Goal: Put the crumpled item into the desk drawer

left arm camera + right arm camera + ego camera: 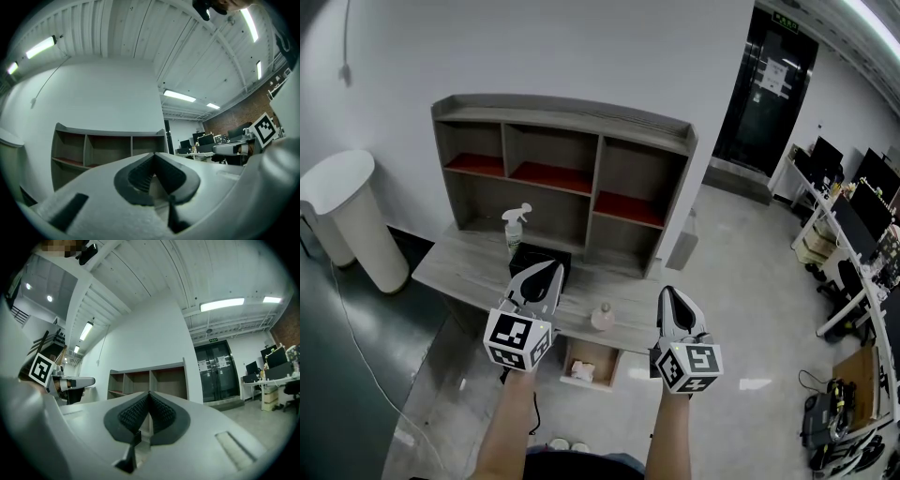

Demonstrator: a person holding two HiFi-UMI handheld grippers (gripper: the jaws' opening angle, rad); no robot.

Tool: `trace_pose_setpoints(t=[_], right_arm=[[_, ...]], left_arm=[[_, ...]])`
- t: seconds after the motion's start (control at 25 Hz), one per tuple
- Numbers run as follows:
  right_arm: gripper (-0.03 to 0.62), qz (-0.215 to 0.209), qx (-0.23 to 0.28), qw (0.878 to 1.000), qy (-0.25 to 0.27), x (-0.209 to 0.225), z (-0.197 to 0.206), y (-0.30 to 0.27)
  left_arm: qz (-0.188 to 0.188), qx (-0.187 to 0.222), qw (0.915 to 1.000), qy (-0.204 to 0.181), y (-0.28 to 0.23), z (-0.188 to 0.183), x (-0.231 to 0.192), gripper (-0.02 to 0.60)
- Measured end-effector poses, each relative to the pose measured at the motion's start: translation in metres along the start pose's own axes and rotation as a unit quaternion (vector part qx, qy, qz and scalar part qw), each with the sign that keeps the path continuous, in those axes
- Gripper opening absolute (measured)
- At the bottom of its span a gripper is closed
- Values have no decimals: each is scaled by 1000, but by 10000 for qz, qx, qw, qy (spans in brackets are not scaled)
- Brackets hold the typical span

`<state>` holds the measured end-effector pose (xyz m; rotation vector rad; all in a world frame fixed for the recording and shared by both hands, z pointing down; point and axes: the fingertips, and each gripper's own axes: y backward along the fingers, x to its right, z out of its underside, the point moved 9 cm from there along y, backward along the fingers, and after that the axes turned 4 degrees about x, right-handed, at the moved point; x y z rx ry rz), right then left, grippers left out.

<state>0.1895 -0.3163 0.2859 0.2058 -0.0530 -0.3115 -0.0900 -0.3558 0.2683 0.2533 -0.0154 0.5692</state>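
In the head view a pale crumpled item (603, 318) lies on the grey desk (455, 267) near its front edge. Just below it a desk drawer (591, 364) stands pulled out, with something white inside. My left gripper (546, 272) hovers over the desk to the left of the crumpled item, jaws shut and empty. My right gripper (670, 292) hangs to the right of it, also shut with nothing held. Both gripper views look level across the room: the left gripper (153, 154) and the right gripper (149, 393) show closed pads with the shelf unit (108, 150) beyond.
A grey shelf unit (562, 178) with red-lined compartments stands on the desk's back. A spray bottle (517, 228) and a black box (540, 262) sit before it. A white round bin (352, 216) stands at left. Office desks with monitors (853, 225) and a dark door (764, 89) are at right.
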Motion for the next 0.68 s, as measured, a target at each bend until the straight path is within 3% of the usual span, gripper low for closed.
trace_pose_setpoints(t=[0.68], right_arm=[[11, 37, -137, 9999, 17, 0, 6, -3]], left_arm=[[72, -95, 9999, 119, -7, 14, -1, 2]])
